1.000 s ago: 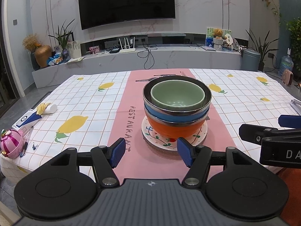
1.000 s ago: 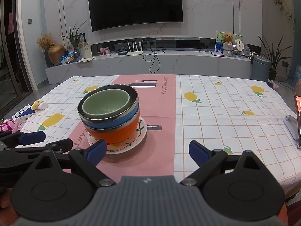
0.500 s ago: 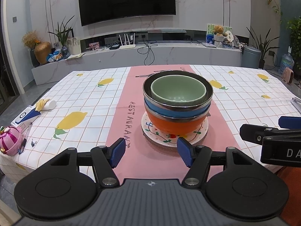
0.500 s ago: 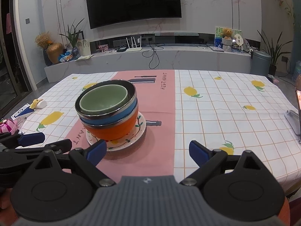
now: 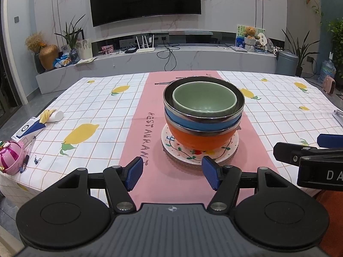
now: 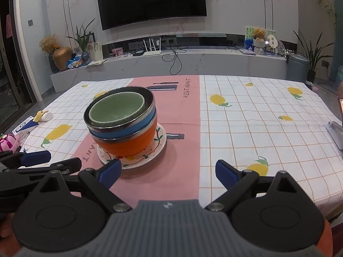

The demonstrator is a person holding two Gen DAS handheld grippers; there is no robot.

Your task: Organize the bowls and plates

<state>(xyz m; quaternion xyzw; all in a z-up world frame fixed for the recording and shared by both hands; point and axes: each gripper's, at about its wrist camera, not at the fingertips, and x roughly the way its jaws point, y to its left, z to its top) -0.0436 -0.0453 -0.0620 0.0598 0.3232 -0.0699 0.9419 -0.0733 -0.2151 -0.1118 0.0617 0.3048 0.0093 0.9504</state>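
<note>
The orange bowl (image 5: 201, 139) hides most of the plate (image 5: 232, 147).

3 nested bowls (image 5: 203, 115), 1 plate (image 5: 199, 152), 2 grippers (image 5: 172, 172).

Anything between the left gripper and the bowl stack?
No: in the left wrist view only bare pink runner separates the open left gripper from the plate under the stack.

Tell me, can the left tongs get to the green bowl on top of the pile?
Probably yes. The left tongs are open and empty, pointed almost straight at the stack, and nothing stands between them and the green bowl. It sits uncovered inside the blue bowl, rim showing.
</note>
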